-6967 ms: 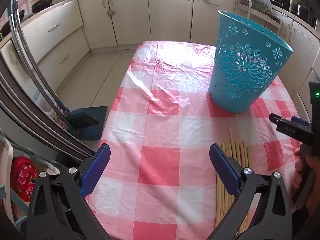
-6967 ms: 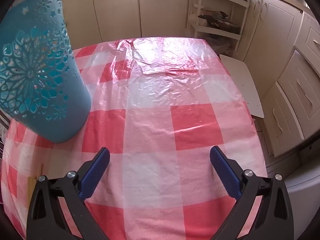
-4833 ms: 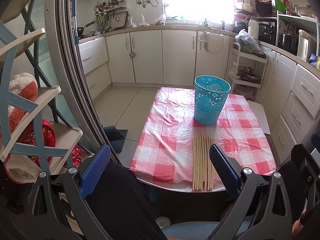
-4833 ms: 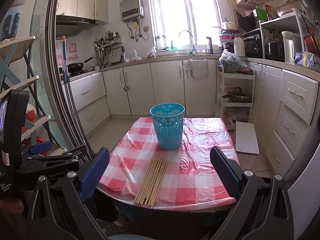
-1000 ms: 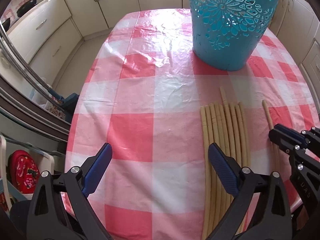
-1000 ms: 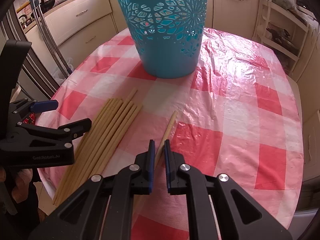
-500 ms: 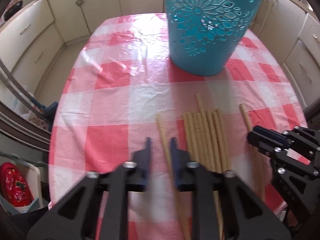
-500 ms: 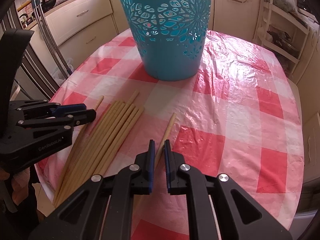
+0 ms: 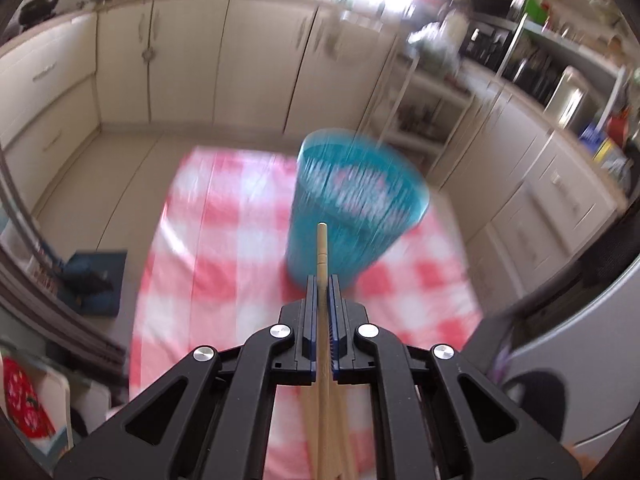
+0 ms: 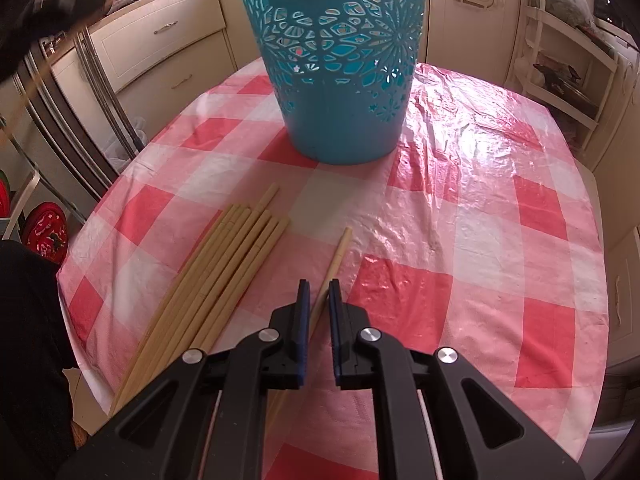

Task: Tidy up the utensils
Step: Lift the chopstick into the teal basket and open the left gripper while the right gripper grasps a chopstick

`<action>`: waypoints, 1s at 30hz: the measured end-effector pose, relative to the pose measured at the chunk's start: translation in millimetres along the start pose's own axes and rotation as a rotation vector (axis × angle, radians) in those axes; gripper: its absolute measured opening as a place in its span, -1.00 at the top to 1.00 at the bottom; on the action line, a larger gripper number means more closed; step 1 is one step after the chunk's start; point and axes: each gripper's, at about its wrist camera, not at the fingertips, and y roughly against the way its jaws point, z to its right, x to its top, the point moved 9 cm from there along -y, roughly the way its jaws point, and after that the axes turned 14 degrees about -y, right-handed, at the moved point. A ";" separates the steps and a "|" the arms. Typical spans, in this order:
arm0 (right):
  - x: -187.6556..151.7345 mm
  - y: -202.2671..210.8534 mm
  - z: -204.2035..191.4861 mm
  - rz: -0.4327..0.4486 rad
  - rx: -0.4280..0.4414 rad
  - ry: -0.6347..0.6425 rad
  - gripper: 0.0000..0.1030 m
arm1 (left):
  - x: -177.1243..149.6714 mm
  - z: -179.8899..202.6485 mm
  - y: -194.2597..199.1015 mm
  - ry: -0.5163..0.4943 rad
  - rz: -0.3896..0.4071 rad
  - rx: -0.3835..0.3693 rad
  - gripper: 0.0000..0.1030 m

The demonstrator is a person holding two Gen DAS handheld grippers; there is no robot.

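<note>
Wooden chopstick (image 9: 322, 256) clamped in L hand-held gripper (image 9: 322, 288) | tip twd basket (image 9: 356, 208)

Left gripper (image 9: 322, 280): raised well above the counter (image 9: 208, 240), tilted downward, fingers (image 9: 310, 312) just closed and clamped on a single chopstick (image 9: 322, 248) that sticks out ahead past the tips. Right gripper (image 10: 318, 284): low over the counter, angled steeply down, fingers (image 10: 302, 312) nearly together with a second chopstick (image 10: 338, 256) running through the narrow gap; contact of the pads with it not clear. Dark sleeve at the lower left of the right wrist view.
</note>
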 end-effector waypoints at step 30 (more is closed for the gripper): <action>-1.1 -0.2 -6.9 0.010 0.008 0.060 0.64 | 100.8 -15.8 -120.9 -0.079 0.095 0.265 0.59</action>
